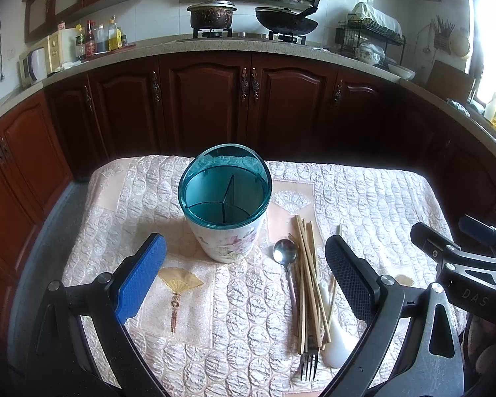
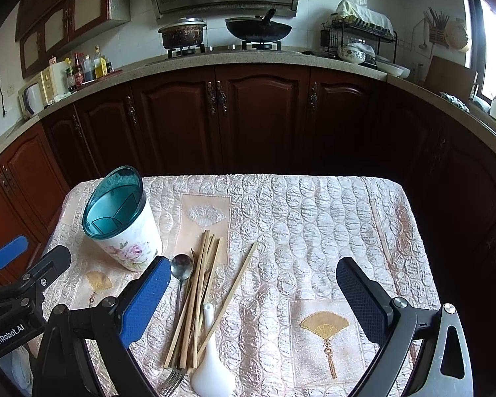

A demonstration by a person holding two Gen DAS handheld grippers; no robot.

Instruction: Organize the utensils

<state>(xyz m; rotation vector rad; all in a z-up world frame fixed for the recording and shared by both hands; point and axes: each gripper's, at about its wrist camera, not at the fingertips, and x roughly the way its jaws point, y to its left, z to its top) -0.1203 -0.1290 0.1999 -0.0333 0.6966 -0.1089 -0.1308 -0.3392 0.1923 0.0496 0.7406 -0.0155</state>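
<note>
On the quilted table (image 2: 314, 218), a holder (image 1: 224, 198) with a teal rim is standing upright, its divided inside holding nothing. Just right of it, a spoon (image 1: 285, 252), a bundle of chopsticks (image 1: 307, 274), a fork (image 1: 309, 365) and a white spoon (image 2: 211, 374) are lying together. The left claw (image 1: 244, 278) and right claw (image 2: 253, 301) are both hovering with fingers wide apart, gripping nothing.

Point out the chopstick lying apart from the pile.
It is the lone chopstick near the table's far right edge, well clear of the chopstick bundle that lies beside the metal spoon and fork.
</note>
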